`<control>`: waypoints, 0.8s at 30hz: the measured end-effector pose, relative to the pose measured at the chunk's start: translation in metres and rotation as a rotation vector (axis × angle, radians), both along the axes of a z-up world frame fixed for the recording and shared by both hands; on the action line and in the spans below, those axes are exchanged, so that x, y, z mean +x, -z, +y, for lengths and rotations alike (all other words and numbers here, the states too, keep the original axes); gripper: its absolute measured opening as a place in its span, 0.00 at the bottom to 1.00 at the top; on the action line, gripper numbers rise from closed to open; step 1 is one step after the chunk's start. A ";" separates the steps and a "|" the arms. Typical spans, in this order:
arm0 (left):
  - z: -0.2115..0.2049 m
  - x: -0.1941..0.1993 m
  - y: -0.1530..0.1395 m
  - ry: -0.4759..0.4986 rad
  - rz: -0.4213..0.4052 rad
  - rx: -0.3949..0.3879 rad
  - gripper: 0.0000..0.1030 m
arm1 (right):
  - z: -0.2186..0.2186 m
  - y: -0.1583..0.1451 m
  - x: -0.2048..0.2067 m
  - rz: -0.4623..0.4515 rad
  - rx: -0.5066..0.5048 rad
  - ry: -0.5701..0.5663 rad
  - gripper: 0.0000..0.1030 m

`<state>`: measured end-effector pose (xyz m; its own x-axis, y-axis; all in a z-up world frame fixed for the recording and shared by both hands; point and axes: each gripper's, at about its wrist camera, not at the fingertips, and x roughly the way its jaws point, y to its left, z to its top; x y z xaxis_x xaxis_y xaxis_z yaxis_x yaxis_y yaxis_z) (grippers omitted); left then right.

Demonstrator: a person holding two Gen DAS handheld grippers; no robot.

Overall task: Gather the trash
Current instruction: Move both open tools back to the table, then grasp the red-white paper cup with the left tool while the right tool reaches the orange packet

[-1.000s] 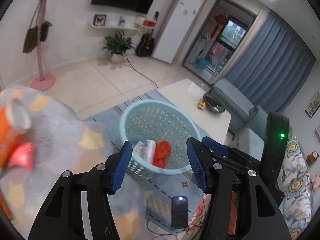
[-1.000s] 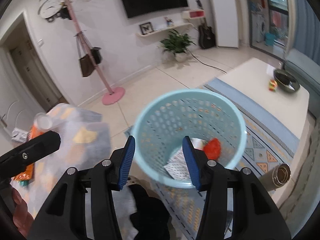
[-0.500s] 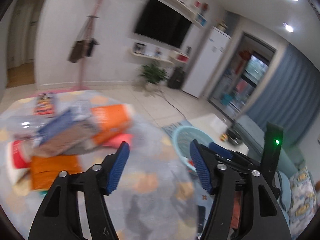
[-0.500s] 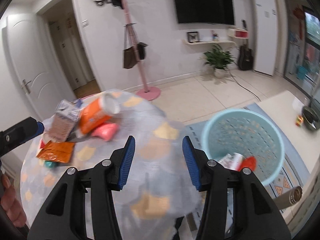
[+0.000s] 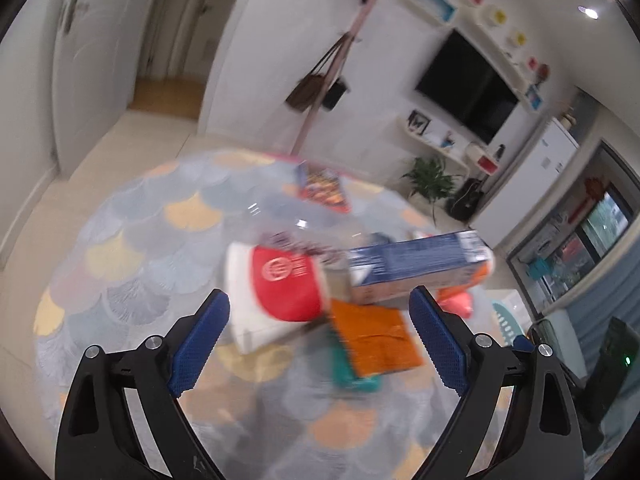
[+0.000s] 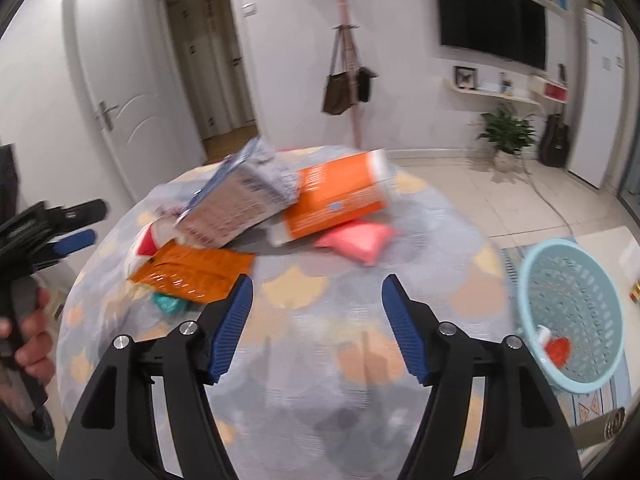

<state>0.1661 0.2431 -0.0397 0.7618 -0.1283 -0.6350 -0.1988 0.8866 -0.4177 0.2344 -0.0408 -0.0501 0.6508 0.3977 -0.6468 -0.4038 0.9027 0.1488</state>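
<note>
While both views are smeared by motion, the round table (image 6: 400,380) with its scale-patterned cloth reads clearly, and the trash sits in one heap on its far half. In the right wrist view, going left to right: a person's hand (image 6: 34,344) grips the left gripper (image 6: 74,226) at the frame edge; then come a red-and-white cup (image 6: 146,242), an orange packet (image 6: 192,270) lying over a teal scrap (image 6: 166,304), a grey-and-blue carton (image 6: 236,204) leaning on an orange carton (image 6: 336,200), and a pink pouch (image 6: 356,242). Right of the table, on the floor, stands a pale blue basket (image 6: 532,280) with a red piece and a white piece inside. Behind are a white door, a pink coat stand with a brown bag, a wall television and a potted plant.

Print on the cartons and the round white emblem on the cup are too blurred to read.

The right gripper (image 6: 316,320) has just been opening; its blue pads are spread and bare, over empty cloth, with the heap beyond the fingertips and the packet just past the left pad. In the left wrist view the left gripper (image 5: 320,336) has also just been opening, is released wide and grasps nothing; the cup (image 5: 276,280), packet (image 5: 372,332) and blue carton (image 5: 416,264) lie framed between its fingertips, apart from the pads.
</note>
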 end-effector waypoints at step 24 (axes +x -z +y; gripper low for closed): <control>0.013 0.041 0.059 -0.043 0.088 -0.020 0.76 | 0.077 0.010 -0.012 -0.022 -0.058 -0.141 0.72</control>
